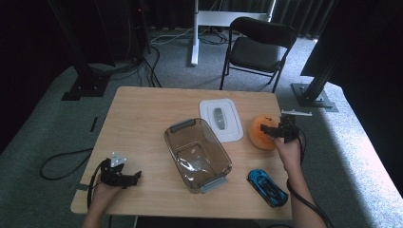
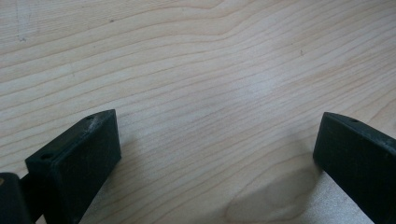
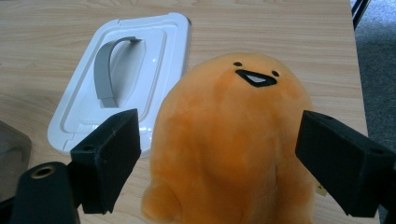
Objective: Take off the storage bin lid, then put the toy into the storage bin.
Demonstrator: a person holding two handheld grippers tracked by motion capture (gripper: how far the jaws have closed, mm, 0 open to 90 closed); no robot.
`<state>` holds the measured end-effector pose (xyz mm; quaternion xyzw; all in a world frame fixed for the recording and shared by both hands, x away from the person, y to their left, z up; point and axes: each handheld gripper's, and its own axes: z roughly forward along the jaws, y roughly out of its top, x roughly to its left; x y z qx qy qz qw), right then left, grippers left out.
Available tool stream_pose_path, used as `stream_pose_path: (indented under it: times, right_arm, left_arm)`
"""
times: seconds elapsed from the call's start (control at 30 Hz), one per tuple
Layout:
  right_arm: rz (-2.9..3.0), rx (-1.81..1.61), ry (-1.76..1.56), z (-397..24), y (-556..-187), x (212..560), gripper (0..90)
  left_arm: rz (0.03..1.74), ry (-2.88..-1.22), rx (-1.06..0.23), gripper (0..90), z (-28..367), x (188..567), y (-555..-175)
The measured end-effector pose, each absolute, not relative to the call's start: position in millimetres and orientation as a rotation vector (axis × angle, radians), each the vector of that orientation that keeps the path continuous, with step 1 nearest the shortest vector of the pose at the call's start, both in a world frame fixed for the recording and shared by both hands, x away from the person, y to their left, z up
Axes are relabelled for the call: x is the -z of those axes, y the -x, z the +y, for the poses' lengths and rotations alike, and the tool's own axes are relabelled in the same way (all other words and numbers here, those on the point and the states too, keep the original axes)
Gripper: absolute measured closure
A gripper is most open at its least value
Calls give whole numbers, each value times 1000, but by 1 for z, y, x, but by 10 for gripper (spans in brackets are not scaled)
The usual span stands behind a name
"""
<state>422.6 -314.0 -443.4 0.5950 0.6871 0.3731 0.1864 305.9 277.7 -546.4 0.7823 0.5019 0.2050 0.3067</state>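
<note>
Right claw astride orange plush — white lid beside, clear bin near

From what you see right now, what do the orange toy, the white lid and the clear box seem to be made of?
The orange toy looks like soft plush: its surface is fuzzy and matte, with a stitched black face. The white lid seems to be hard glossy plastic, since it reflects light; its grey handle looks duller. The clear box appears to be transparent, smoke-tinted plastic with grey latches; glass is less likely, but I cannot exclude it.
</note>
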Motion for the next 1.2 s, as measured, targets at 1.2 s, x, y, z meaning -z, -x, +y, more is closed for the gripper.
stream_pose_path:
  times: [1.2]
  right_arm:
    - [1974,-965,-1768,-312,-444,474,137]
  left_arm:
    - [1328,-2070,-543,12,278,546,-306]
